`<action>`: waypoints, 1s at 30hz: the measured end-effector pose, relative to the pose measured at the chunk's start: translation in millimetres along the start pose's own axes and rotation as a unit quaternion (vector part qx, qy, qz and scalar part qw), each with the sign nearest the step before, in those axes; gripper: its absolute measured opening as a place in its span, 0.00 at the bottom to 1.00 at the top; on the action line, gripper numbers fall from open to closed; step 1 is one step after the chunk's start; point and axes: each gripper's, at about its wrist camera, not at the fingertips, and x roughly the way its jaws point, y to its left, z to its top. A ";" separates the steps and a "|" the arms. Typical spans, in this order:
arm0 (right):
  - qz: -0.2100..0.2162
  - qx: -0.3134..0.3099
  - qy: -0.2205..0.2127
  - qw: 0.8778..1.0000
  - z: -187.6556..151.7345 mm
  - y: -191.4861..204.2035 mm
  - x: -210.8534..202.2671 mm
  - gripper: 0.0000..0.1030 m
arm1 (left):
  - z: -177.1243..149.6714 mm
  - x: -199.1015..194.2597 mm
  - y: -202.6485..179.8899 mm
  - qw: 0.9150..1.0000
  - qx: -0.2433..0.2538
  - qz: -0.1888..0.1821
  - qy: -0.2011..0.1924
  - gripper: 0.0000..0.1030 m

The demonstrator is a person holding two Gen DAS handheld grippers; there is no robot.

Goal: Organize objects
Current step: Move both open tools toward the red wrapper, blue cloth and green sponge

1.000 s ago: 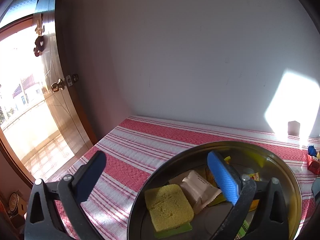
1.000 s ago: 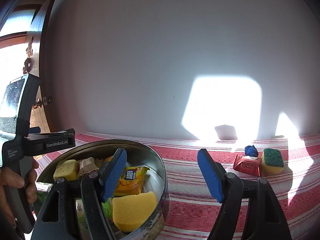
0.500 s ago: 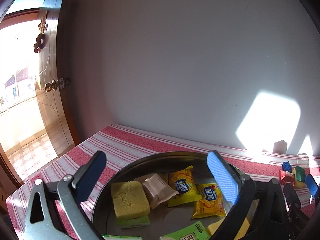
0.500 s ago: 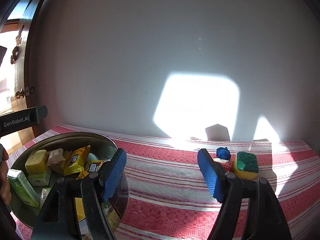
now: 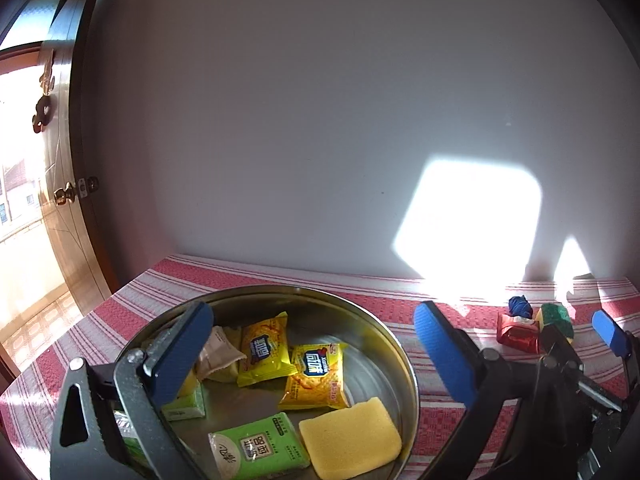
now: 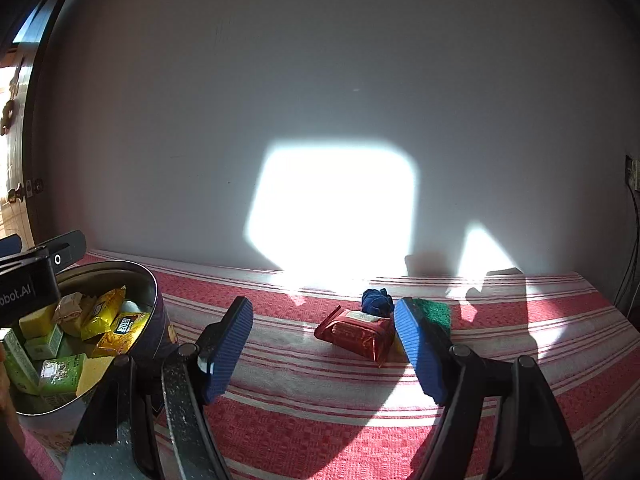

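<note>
Tin [image 5: 404, 356] near counter's [image 6: 320, 420] left edge: two yellow packets [image 5: 264, 350], two sponges [image 5: 350, 436]. By back edge: one red packet [image 6: 356, 336], one blue ball [image 6: 376, 300], one green-topped sponge [image 6: 434, 312]. Left tool [image 5: 314, 354] and right tool [image 6: 328, 346] wide open, empty, touching nothing.

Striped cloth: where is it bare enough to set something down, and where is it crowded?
Bare: the striped cloth between the round tin and the red packet, plus the strip right of the green sponge. Crowded: the tin's inside, and the cluster of packet, blue bundle and sponge.
</note>
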 end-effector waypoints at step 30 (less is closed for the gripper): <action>-0.084 0.013 0.009 0.996 7.1 -135.9 6.1 0.73 | -43.2 23.5 -149.9 0.988 0.088 -0.074 0.107 0.99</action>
